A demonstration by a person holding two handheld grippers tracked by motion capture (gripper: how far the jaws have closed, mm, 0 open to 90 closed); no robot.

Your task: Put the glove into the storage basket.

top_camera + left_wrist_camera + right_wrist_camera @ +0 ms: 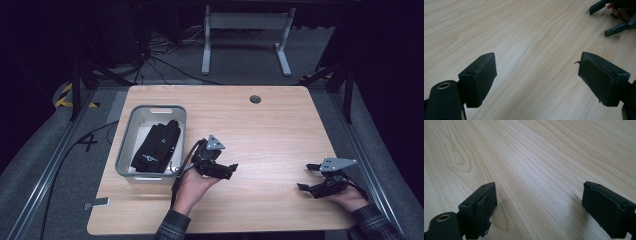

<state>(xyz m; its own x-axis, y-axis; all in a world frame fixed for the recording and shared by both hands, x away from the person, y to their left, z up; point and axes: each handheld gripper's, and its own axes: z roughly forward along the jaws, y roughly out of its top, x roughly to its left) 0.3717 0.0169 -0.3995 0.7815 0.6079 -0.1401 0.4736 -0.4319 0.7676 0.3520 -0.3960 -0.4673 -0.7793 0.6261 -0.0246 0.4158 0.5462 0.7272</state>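
Note:
A black cloth item (159, 145), folded, lies inside a grey bin (128, 134) at the table's left. My left gripper (231, 170) is held just right of the bin, low over the wood, jaws open and pointing right with nothing between them. In the left gripper view its gripper (536, 75) frames bare tabletop, and the other gripper (610, 17) shows at the top right. My right gripper (306, 177) rests near the front right of the table, open and empty, pointing left. In the right gripper view its gripper (537, 205) stands wide over wood grain.
The wooden table (260, 130) has a round cable hole (255, 99) near its far edge. A grey metal tab (98, 203) lies at the front left corner. Beyond the table are floor cables and a white desk frame (245, 30).

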